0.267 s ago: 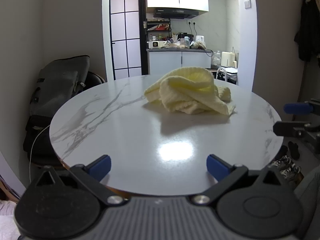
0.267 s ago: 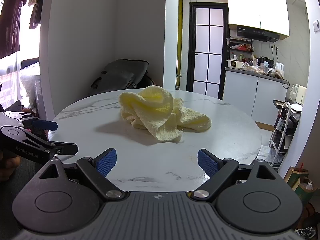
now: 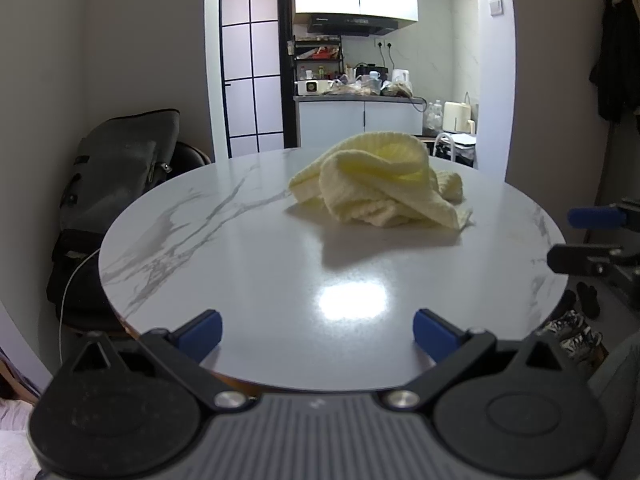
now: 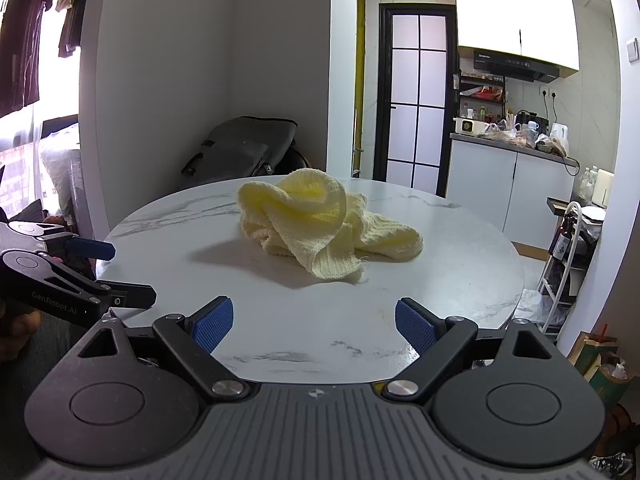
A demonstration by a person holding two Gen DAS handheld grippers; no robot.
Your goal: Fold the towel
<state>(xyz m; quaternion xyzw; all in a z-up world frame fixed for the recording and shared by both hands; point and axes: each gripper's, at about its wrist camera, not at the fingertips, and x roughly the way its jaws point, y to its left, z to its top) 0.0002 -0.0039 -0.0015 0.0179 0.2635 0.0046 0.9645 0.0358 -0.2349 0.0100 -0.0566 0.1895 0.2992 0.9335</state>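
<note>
A pale yellow towel (image 3: 380,184) lies crumpled in a heap on the round white marble table (image 3: 240,264), past its middle. It also shows in the right wrist view (image 4: 320,228). My left gripper (image 3: 318,332) is open and empty over the table's near edge, well short of the towel. My right gripper (image 4: 314,324) is open and empty at the table's edge on the other side, also short of the towel. Each gripper shows in the other's view: the right one (image 3: 592,236) at the right edge, the left one (image 4: 108,272) at the left edge.
A grey bag (image 3: 116,172) sits on a chair behind the table by the wall. A kitchen counter (image 3: 360,100) with clutter is beyond the doorway. Shoes (image 3: 576,328) lie on the floor to the right. A rack (image 4: 568,248) stands by the table's far right.
</note>
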